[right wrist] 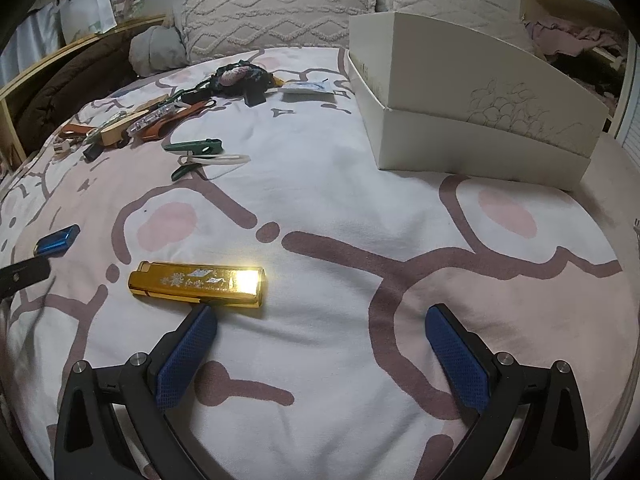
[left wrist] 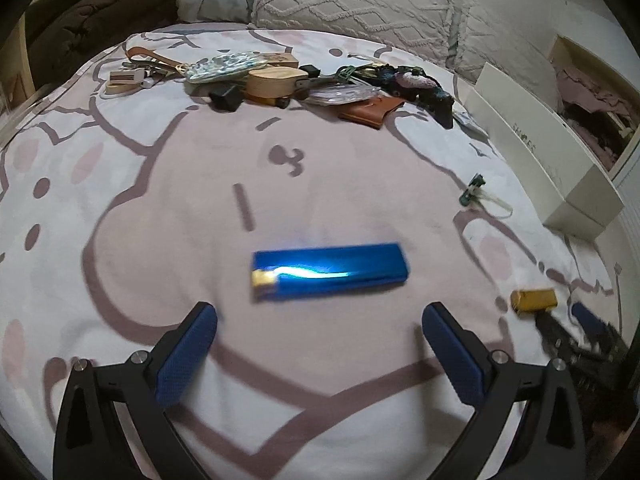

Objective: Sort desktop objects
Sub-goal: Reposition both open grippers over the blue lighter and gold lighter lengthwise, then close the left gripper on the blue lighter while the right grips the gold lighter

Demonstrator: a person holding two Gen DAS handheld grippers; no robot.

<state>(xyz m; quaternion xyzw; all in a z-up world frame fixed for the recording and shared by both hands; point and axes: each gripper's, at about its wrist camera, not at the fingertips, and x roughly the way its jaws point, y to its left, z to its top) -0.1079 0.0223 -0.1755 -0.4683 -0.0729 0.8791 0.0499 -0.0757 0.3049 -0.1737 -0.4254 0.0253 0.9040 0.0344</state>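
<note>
Left tongs (left wrist: 320,314) stand wide, nothing between the pads; blue lighter (left wrist: 330,276) lies flat on the bedspread (left wrist: 160,200) just ahead of the tips. Its long axis runs across my view, gold cap end to the left. Right tongs (right wrist: 320,316) are also wide and empty; gold lighter (right wrist: 198,283) lies just beyond my left fingertip (right wrist: 200,318), axis likewise crosswise, bright end to the right. Judged step: the two lighters sit placed near each other, so this group looks done. Next move calls for reaching to the far clutter (left wrist: 280,76) for another item.
</note>
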